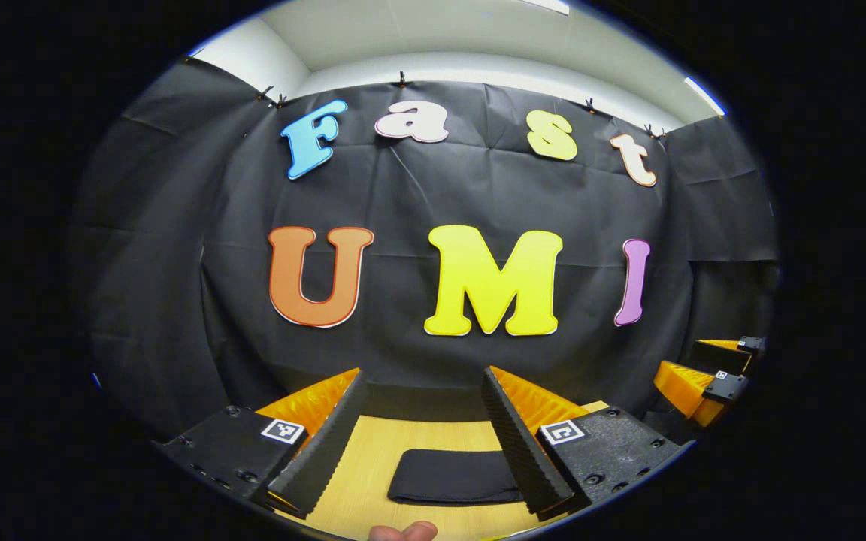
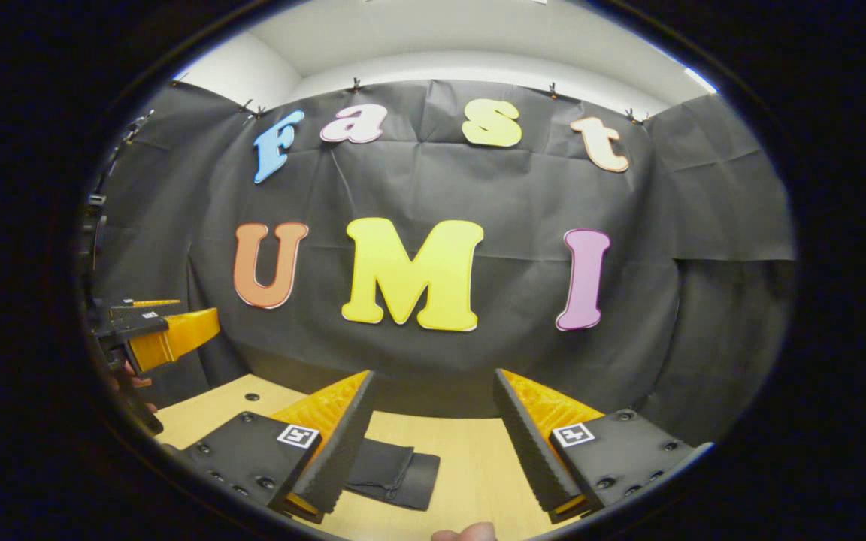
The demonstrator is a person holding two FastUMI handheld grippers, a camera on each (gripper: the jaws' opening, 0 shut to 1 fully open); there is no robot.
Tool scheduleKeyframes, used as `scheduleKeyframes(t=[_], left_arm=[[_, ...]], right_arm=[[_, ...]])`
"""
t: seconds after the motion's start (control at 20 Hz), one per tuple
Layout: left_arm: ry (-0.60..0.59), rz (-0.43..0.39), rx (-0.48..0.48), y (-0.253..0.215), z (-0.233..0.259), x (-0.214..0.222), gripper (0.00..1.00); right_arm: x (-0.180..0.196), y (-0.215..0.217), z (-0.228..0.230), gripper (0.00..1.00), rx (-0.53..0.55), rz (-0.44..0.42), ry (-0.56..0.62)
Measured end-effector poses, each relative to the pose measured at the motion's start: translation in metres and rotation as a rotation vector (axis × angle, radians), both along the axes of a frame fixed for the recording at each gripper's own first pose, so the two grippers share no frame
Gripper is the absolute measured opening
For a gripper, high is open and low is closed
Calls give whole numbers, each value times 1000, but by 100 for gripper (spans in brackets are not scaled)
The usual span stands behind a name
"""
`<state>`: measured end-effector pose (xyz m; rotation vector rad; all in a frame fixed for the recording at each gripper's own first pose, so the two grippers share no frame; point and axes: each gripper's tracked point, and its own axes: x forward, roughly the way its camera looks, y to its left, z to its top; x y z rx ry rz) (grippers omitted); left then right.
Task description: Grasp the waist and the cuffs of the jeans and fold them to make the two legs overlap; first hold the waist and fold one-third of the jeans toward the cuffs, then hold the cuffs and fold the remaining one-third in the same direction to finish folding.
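The dark jeans [image 1: 454, 476] lie folded into a small flat rectangle on the wooden table [image 1: 373, 458]. In the left gripper view my left gripper [image 1: 422, 443] is open above the table, and the bundle sits between and below its fingers. My right gripper [image 1: 711, 376] appears at the far right there. In the right gripper view my right gripper [image 2: 433, 443] is open too, held above the table, with the folded jeans [image 2: 394, 469] just right of its left finger. The left gripper [image 2: 158, 330] hangs at the left edge, raised off the table.
Black cloth walls close the booth behind and at both sides of the table [image 2: 470, 466]. A small hole [image 2: 252, 396] marks the tabletop at the left. A fingertip [image 1: 403, 532] of the holding hand pokes in at the bottom edge.
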<state>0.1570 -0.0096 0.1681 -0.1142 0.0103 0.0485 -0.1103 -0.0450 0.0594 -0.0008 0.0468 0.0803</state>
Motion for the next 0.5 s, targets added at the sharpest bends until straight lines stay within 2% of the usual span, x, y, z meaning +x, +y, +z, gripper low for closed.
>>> scheduleKeyframes(t=[0.1,0.15,0.2,0.3,0.35,0.4,0.45,0.5], left_arm=[[8,7,6,1,-4,-8,87],[17,16,4,2,-7,-10,100],[24,22,-4,4,-7,-13,87],[24,23,-23,4,-8,-15,87],[24,23,-28,5,-8,-15,100],[19,23,-28,5,-6,-14,88],[18,21,-24,6,-6,-15,98],[15,20,-20,7,-5,-13,98]], right_arm=[[-5,6,-1,94,-5,-5,1],[-9,11,-1,94,4,-9,1],[-11,15,0,96,11,-9,-2],[-15,22,-1,99,11,-5,-6],[-16,25,-1,97,8,-1,-3],[-17,26,0,96,6,1,-5],[-17,25,2,94,7,-6,-9],[-16,22,3,94,11,-16,-15]])
